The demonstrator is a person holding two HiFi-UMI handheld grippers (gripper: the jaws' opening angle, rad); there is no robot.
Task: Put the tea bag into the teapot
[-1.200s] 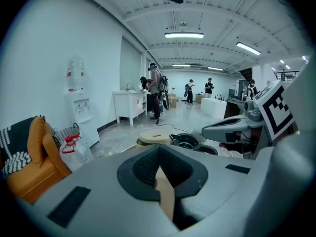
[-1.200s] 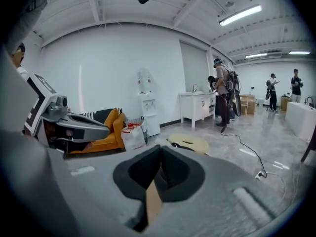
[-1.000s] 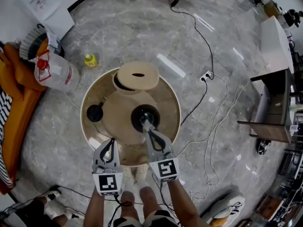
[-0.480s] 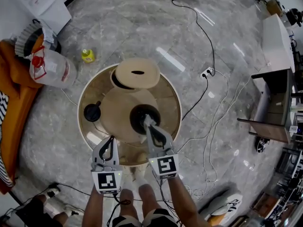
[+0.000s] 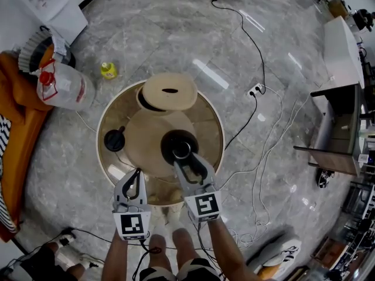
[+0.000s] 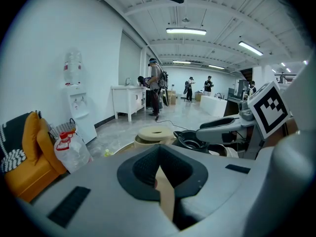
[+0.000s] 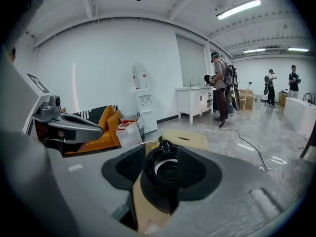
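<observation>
Head view: a black teapot (image 5: pixel 169 140) is seen near the middle of the round table (image 5: pixel 208 119), and the right gripper (image 5: pixel 187 160) is held over its mouth. Left gripper view: the jaws of the left gripper (image 6: pixel 159 149) are pressed together — nothing is held. Right gripper view: the jaws are being opened, with the teapot's mouth seen between them — the tea bag cannot be made out.

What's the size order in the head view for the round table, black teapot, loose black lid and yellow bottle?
1. round table
2. black teapot
3. black lid, yellow bottle: nearly alike; the bottle sits farther off on the floor, so unranked.
</observation>
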